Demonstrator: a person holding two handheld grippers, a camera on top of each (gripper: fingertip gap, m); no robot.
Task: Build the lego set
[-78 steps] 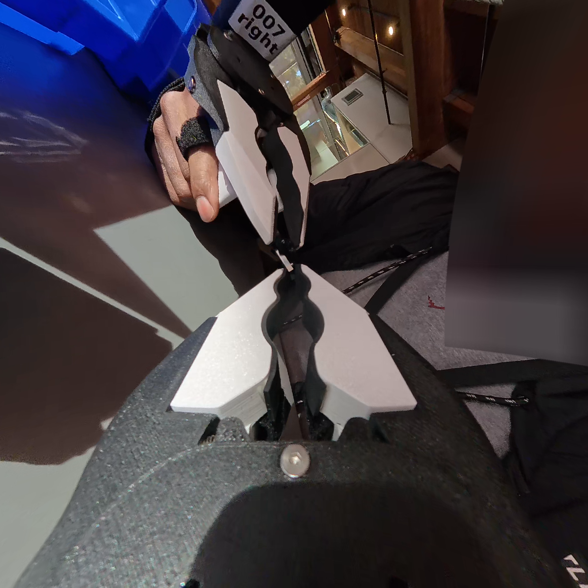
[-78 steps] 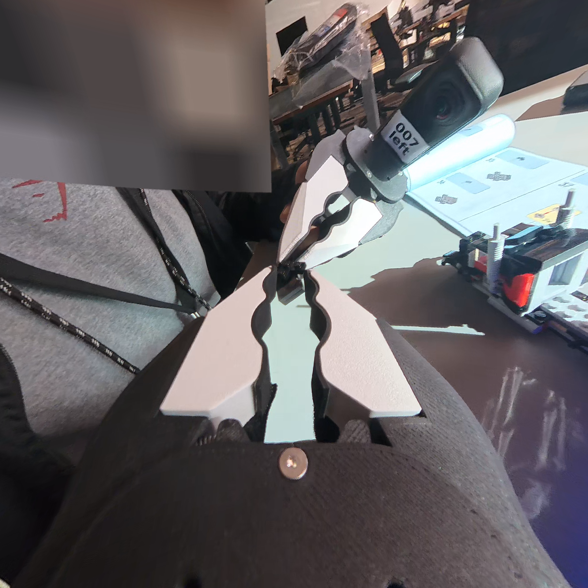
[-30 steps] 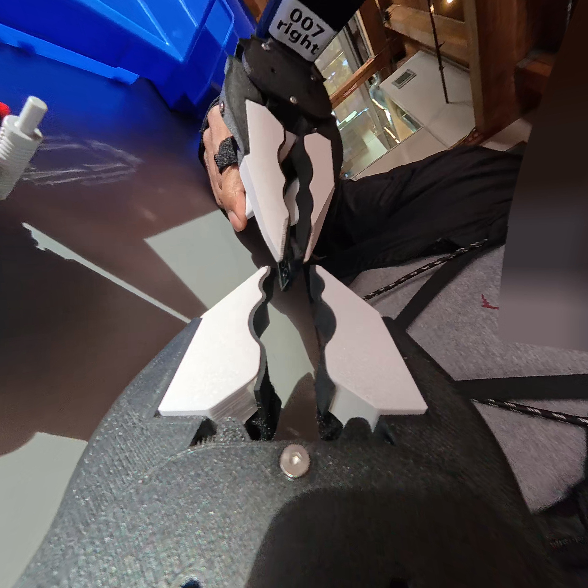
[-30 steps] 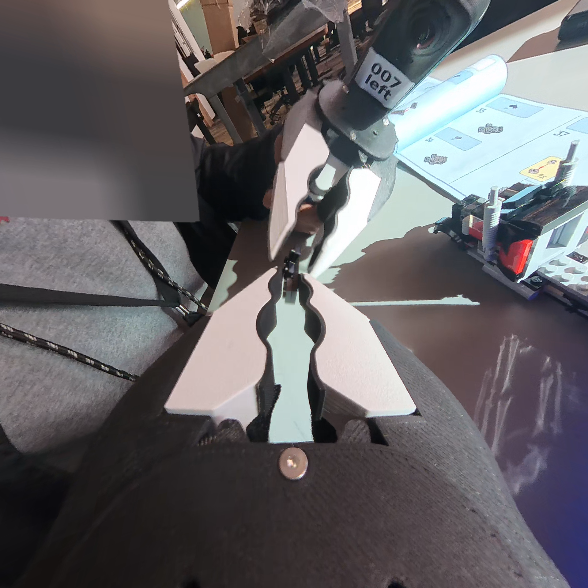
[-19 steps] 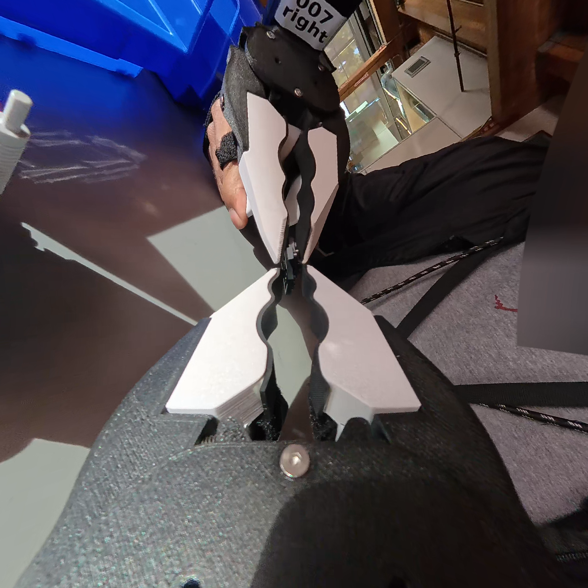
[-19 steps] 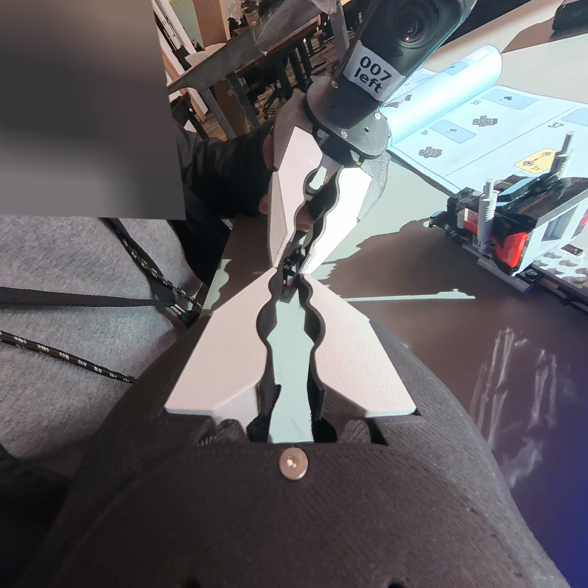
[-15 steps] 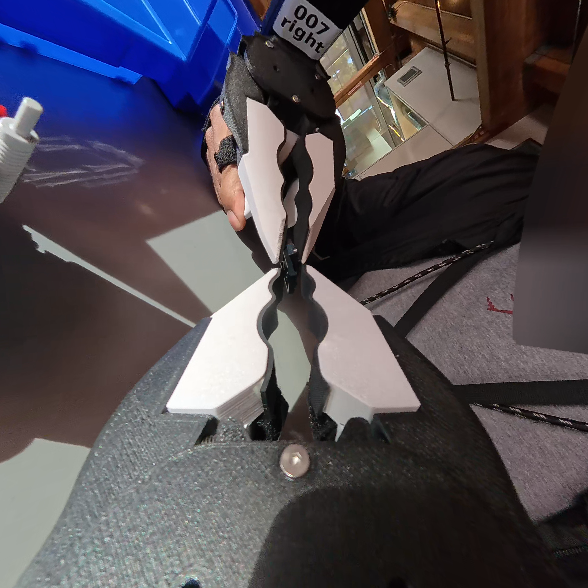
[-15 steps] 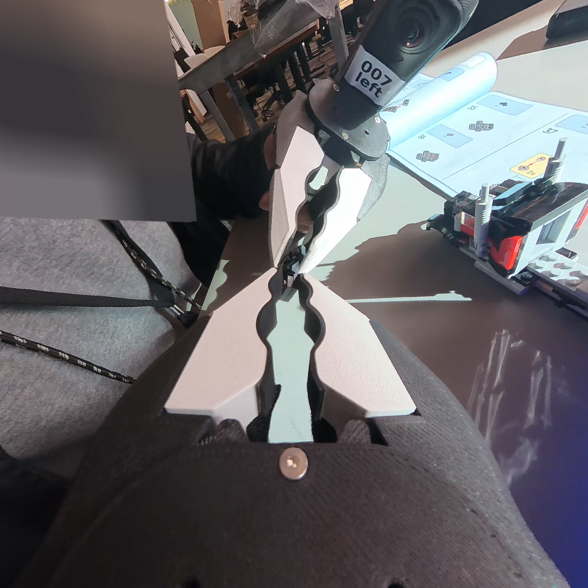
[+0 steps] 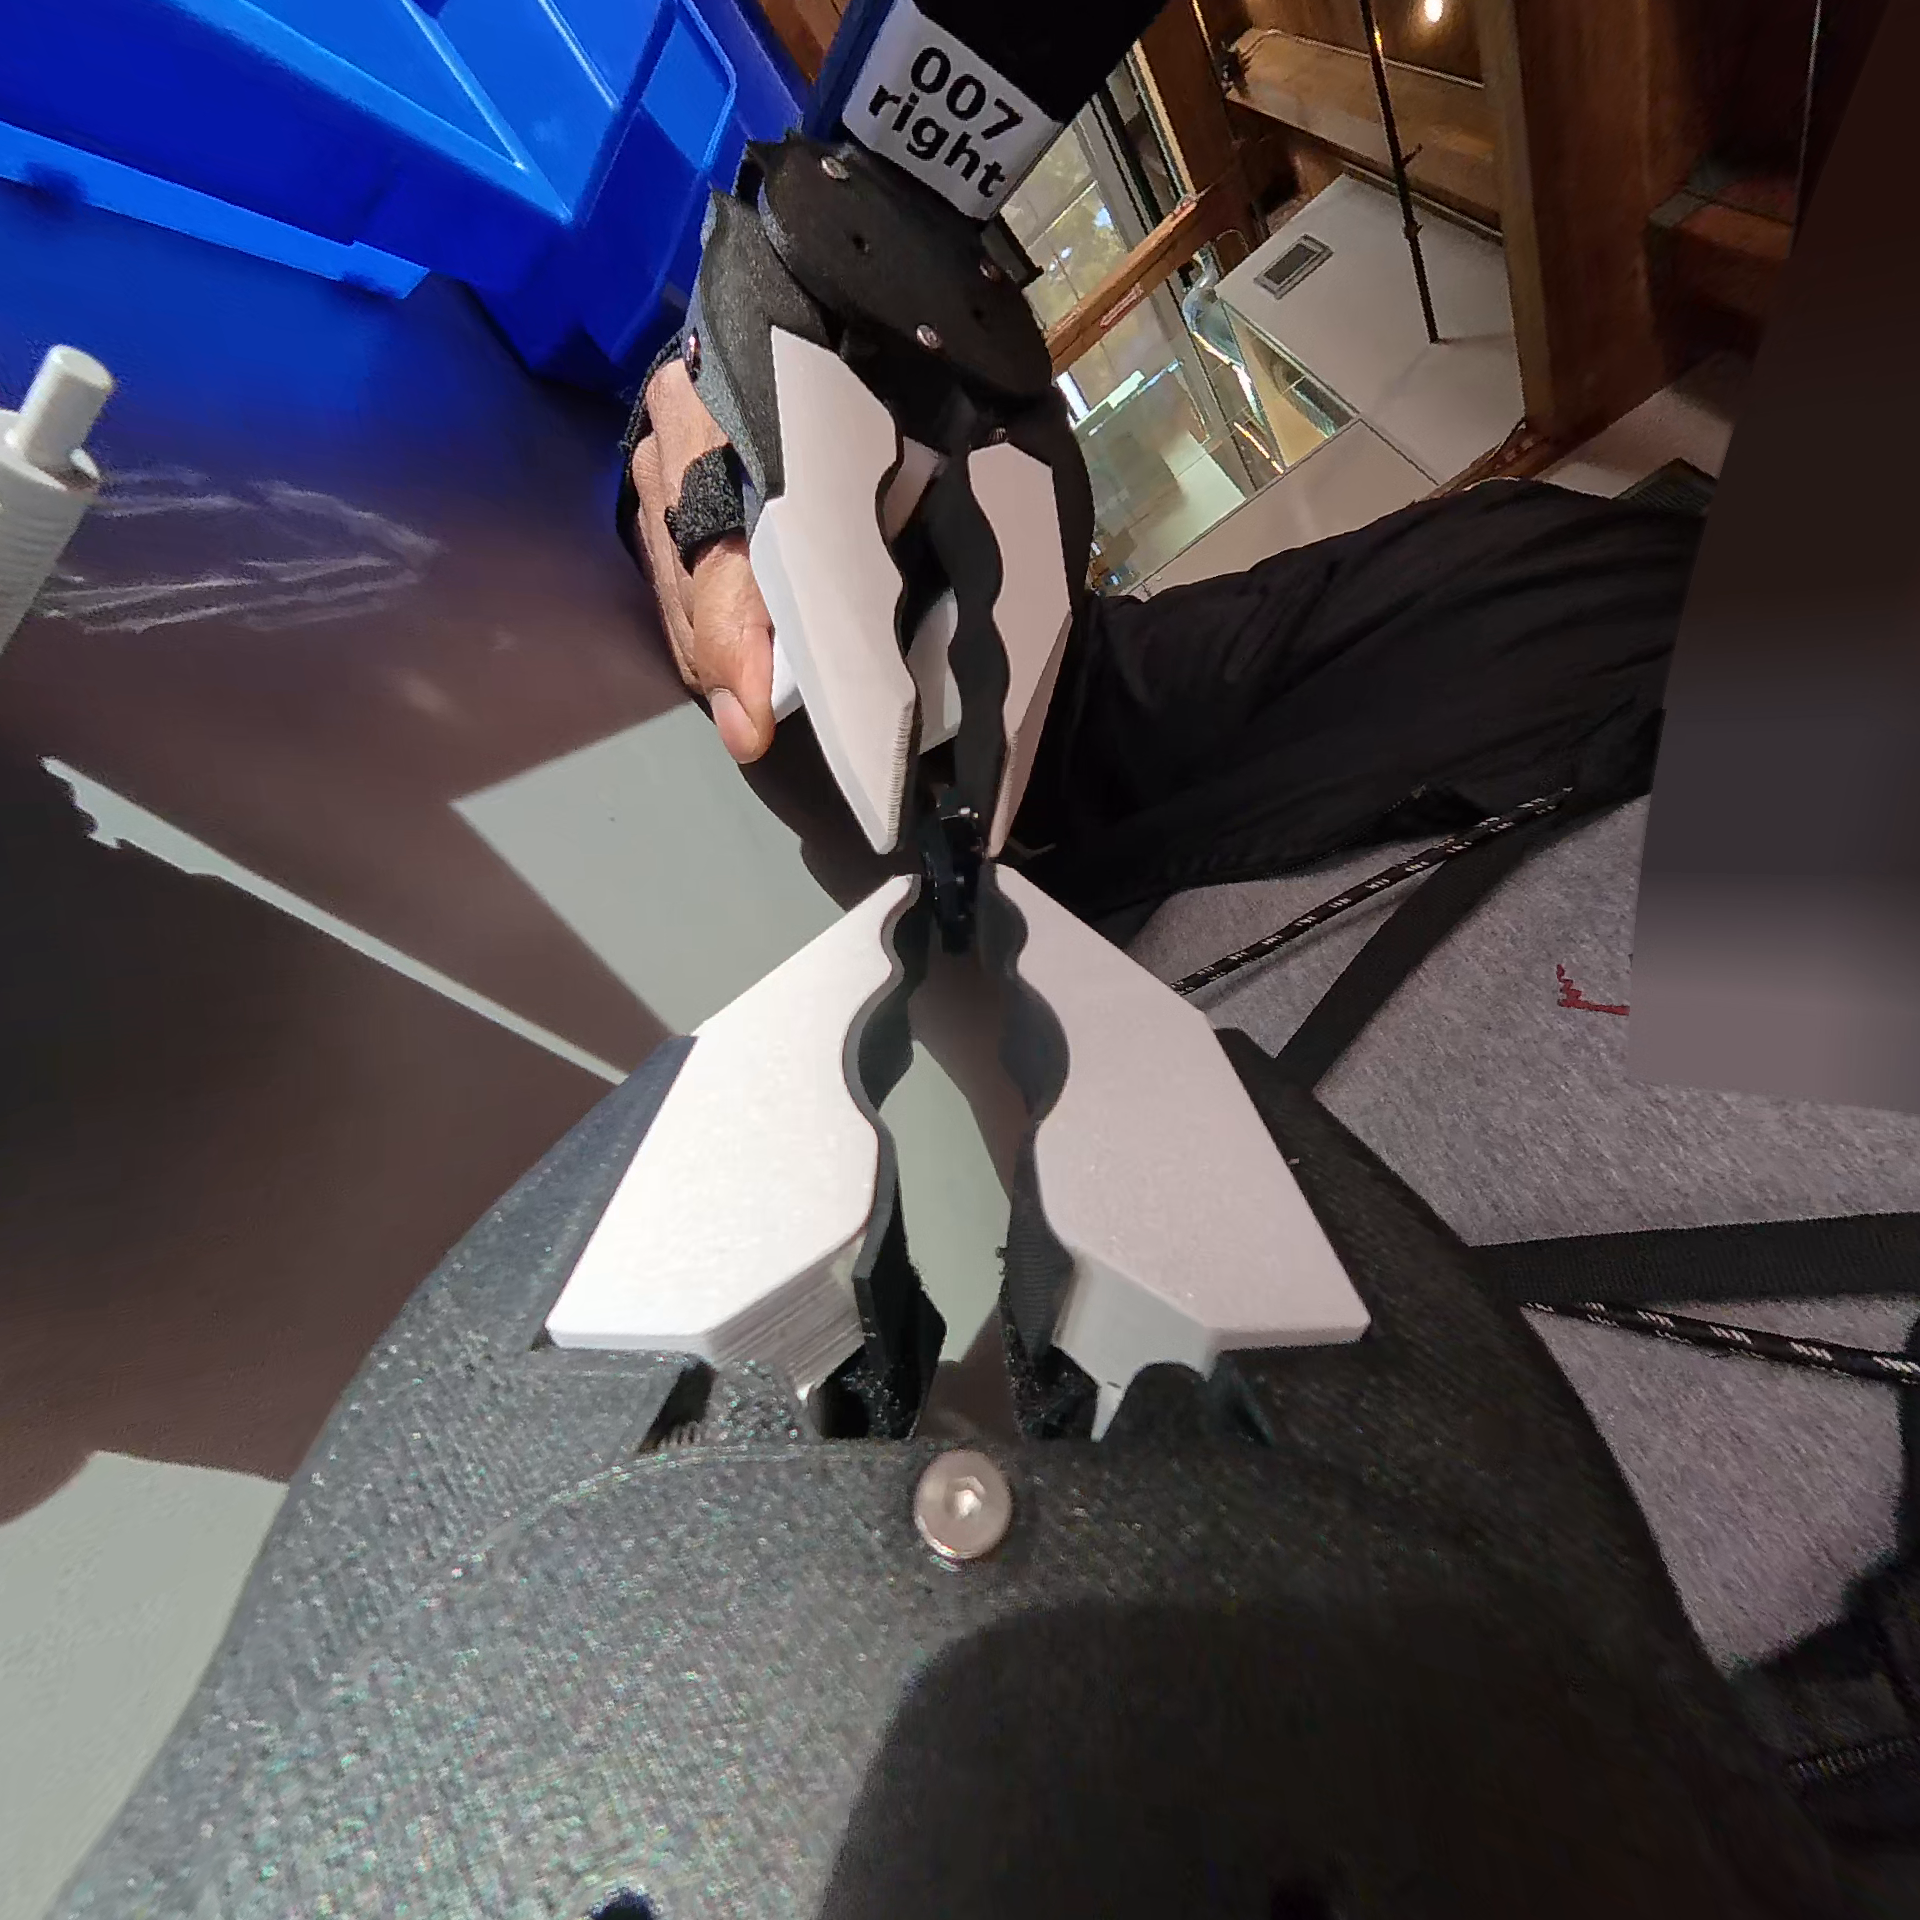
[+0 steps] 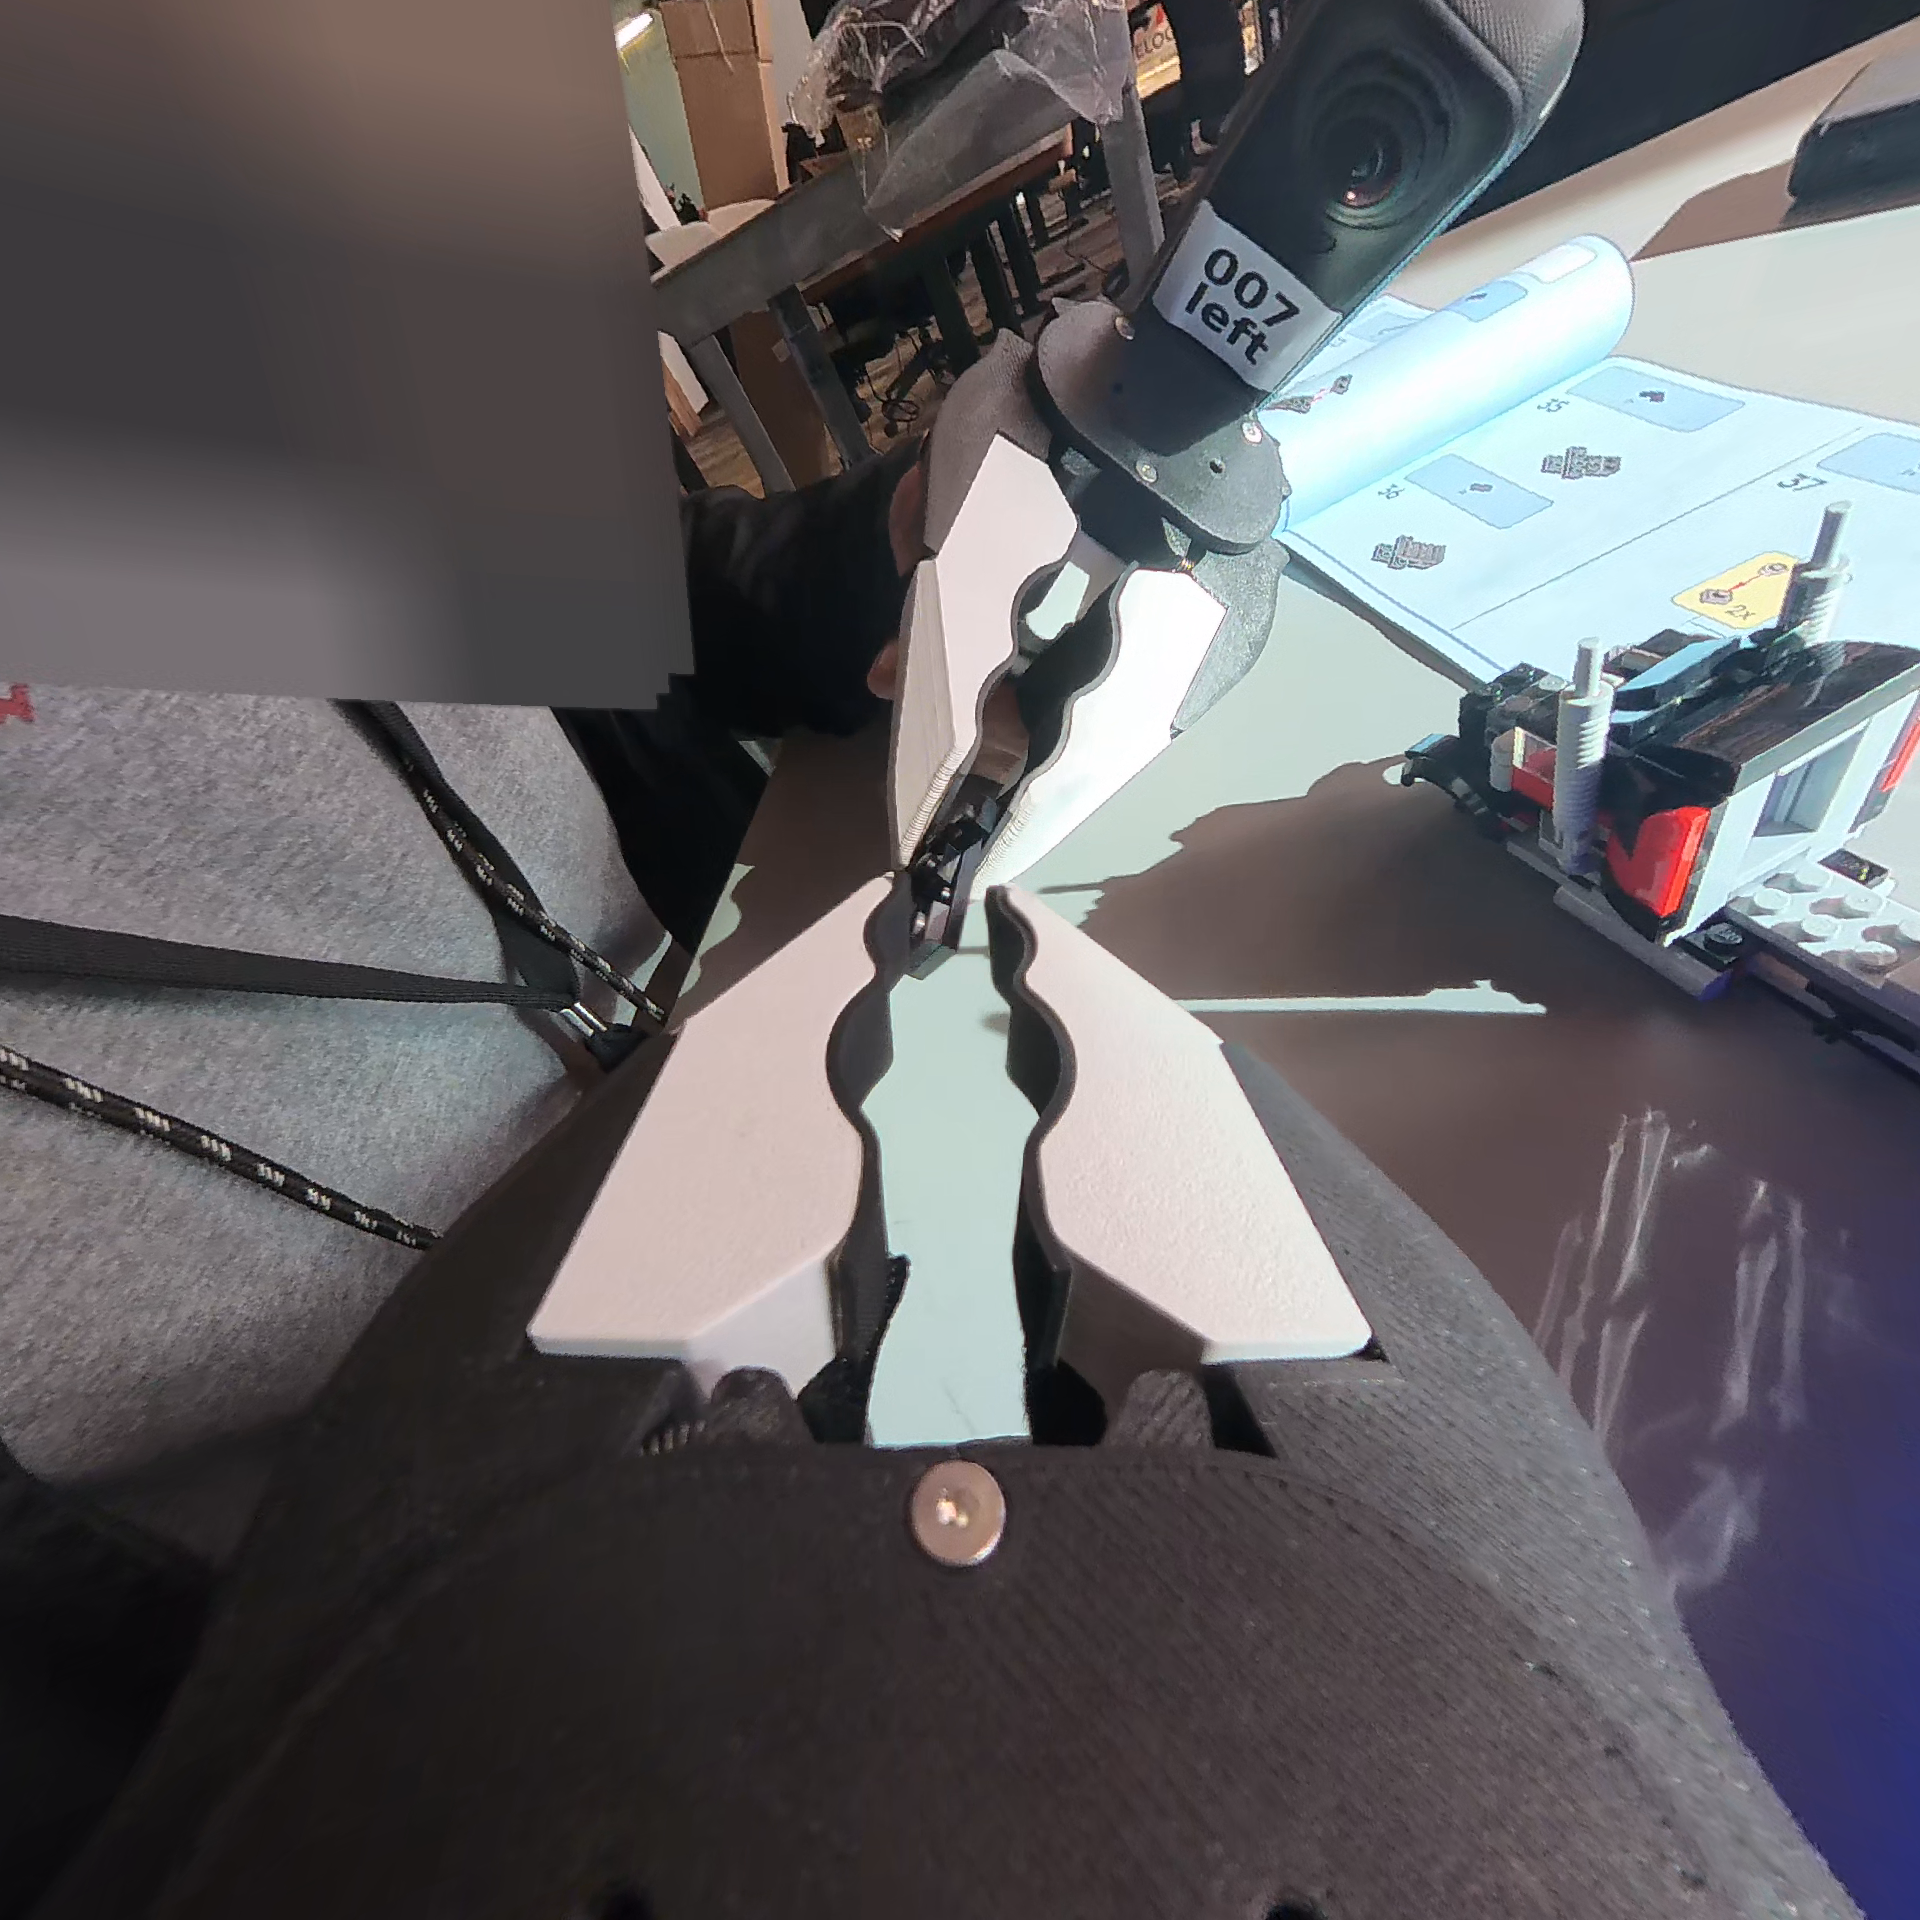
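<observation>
A small black lego piece (image 9: 951,883) sits between the tips of both grippers, held in the air over the table's near edge. My left gripper (image 9: 958,894) is shut on it. In the right wrist view the piece (image 10: 935,914) hangs from the left gripper (image 10: 951,831) and leans on one finger of my right gripper (image 10: 940,894). The right gripper's jaws stand slightly apart, with light showing beside the piece. The right gripper (image 9: 945,831) also shows tip to tip in the left wrist view. The partly built lego vehicle (image 10: 1714,790) stands on the table at the right.
An open instruction booklet (image 10: 1558,468) lies behind the vehicle. A blue bin (image 9: 364,135) stands at the far left and a white threaded post (image 9: 42,457) at the left edge. The person's grey top with a lanyard (image 10: 260,987) is close on the near side. My two grippers' fingertips are within a few centimetres of each other.
The left gripper, open a second ago, has closed on the black piece that the right gripper held. The right gripper's jaws have since parted a little from the piece.
</observation>
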